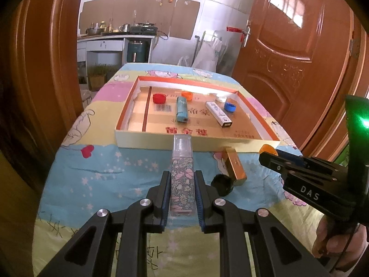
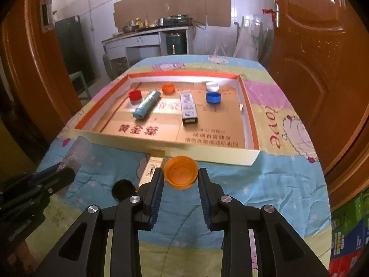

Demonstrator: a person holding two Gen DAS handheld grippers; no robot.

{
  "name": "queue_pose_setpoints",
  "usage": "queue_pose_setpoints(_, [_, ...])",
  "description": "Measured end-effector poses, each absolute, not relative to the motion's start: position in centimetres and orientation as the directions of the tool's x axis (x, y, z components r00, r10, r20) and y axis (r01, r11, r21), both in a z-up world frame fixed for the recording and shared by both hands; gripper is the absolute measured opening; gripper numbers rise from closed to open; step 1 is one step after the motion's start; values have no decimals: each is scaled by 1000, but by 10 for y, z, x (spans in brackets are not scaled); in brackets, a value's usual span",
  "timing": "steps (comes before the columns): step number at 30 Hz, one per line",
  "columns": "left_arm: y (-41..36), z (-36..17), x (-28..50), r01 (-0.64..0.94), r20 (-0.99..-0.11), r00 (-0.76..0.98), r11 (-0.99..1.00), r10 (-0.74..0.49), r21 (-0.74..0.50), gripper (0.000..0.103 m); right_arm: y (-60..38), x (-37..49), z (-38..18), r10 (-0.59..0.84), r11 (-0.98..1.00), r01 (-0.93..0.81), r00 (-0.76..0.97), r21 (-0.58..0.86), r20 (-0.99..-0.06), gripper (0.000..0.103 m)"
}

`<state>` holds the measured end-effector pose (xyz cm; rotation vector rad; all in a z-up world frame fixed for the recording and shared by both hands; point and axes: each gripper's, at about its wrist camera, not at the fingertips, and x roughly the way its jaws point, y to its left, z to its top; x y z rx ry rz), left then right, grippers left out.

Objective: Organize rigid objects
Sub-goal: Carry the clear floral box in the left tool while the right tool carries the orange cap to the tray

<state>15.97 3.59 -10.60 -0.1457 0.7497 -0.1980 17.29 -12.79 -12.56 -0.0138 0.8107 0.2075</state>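
A: On the table [image 1: 96, 184], patterned cloth, shallow tray [image 1: 143, 139] with an orange rim sits mid-table. What's the left gripper [image 1: 182, 184] doing?

B: Clamped on a floral bottle [image 1: 181, 184] with a clear cap. Pads press both long sides, bottle points along the fingers toward the tray's near wall.

A: Right gripper [image 2: 181, 177]?

B: Gripping an orange cap [image 2: 181, 172], open side up, pinched at the fingertips. It sits just in front of the tray's near wall in the right wrist view. Whether it's clear of the cloth, can't tell.

A: Inside the tray?

B: Red cap [image 2: 135, 95] far left, darker orange cap [image 2: 168, 88] at the back, white cap [image 2: 212, 85] back right with a blue cap [image 2: 213, 97] just in front of it. Teal lighter [image 2: 147, 104] lying diagonally between the red and orange caps. White lighter [image 2: 189, 108] lying lengthwise beside the blue cap.

A: Loose stuff outside the tray?

B: Gold box [image 1: 235, 166] on the cloth near the tray's front wall, black cap [image 1: 222, 184] touching or just beside it, between the two grippers. In the right wrist view the box is mostly hidden behind the left finger.

A: Person visible?

B: A hand [image 1: 334, 242] under the right gripper's body, lower right of the left wrist view.
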Motion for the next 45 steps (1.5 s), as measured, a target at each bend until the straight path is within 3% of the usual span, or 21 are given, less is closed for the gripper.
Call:
queue_pose_setpoints(31, [41,-66,194,130,-594,773,972,-224,-196,20,-110,190,-86,235,964,-255,713,68,-661,31])
queue_pose_setpoints(45, [15,-65,232,189,-602,744,956,-289,-225,20,-135,216,-88,203,976,-199,719,83,-665,31])
